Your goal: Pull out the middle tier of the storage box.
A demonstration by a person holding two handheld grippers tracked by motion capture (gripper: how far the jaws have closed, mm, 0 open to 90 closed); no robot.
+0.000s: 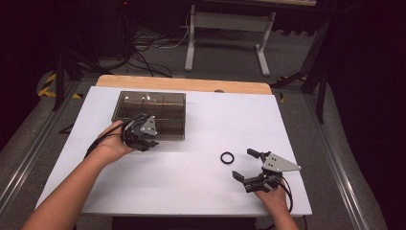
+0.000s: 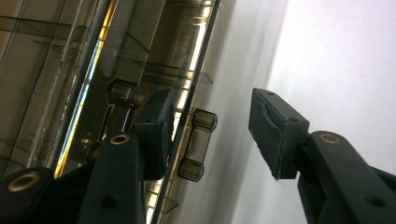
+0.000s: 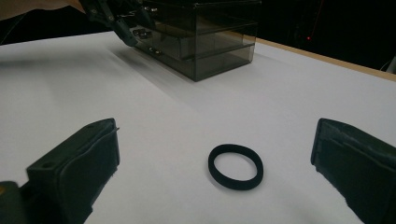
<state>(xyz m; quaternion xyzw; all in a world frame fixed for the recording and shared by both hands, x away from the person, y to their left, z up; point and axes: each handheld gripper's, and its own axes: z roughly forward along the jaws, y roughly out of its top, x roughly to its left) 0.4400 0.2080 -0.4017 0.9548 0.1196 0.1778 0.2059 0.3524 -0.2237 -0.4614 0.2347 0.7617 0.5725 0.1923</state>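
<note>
A smoky transparent drawer box (image 1: 149, 114) stands at the far left of the white table top (image 1: 201, 191). My left gripper (image 1: 143, 139) is at the box's front. In the left gripper view its jaws (image 2: 212, 116) straddle a clear drawer handle (image 2: 197, 144); the handle lies next to one jaw, with a wide gap to the other pad (image 2: 275, 130). A second handle (image 2: 123, 92) sits farther in. A black ring (image 1: 227, 157) lies flat on the table. My right gripper (image 1: 243, 164) rests near the front right, open, with the ring (image 3: 235, 166) just ahead of its jaws (image 3: 217, 140).
The table's wooden far edge (image 1: 182, 84) shows beyond the white sheet. Behind it stand a white table frame (image 1: 229, 33) and cables on the floor (image 1: 143, 52). In the right gripper view the box (image 3: 205, 37) and the left gripper (image 3: 116, 21) lie far ahead.
</note>
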